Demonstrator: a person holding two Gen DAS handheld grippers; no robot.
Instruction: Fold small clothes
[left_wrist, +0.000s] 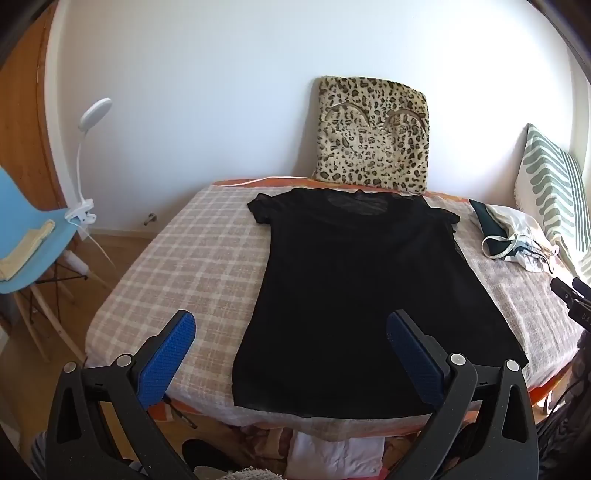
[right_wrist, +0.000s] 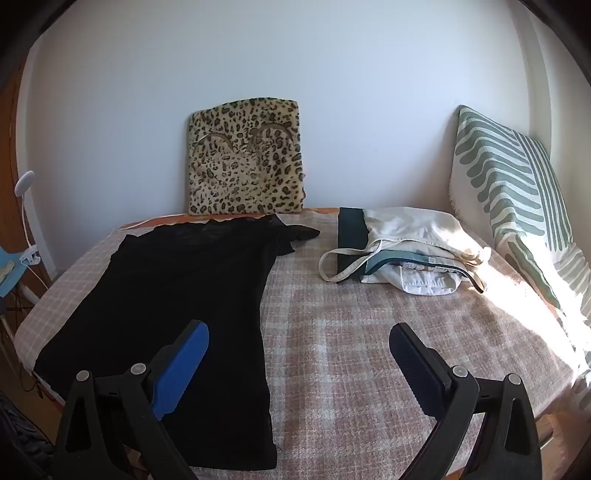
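A black short-sleeved top (left_wrist: 354, 280) lies flat on the checked bed cover (left_wrist: 177, 273), collar toward the wall and hem at the near edge. My left gripper (left_wrist: 291, 325) hovers open above the hem's left corner, with nothing between its blue pads. In the right wrist view the same black top (right_wrist: 173, 295) fills the left half of the bed cover (right_wrist: 369, 350). My right gripper (right_wrist: 299, 336) is held open over the top's right edge near the hem, holding nothing. Part of the right gripper (left_wrist: 572, 295) shows at the right border of the left wrist view.
A pile of white and dark green clothes (right_wrist: 402, 247) lies at the back right. A leopard-print cushion (right_wrist: 245, 158) and a green-striped pillow (right_wrist: 517, 206) lean on the walls. Left of the bed stand a blue chair (left_wrist: 26, 240) and a white clip lamp (left_wrist: 86, 162).
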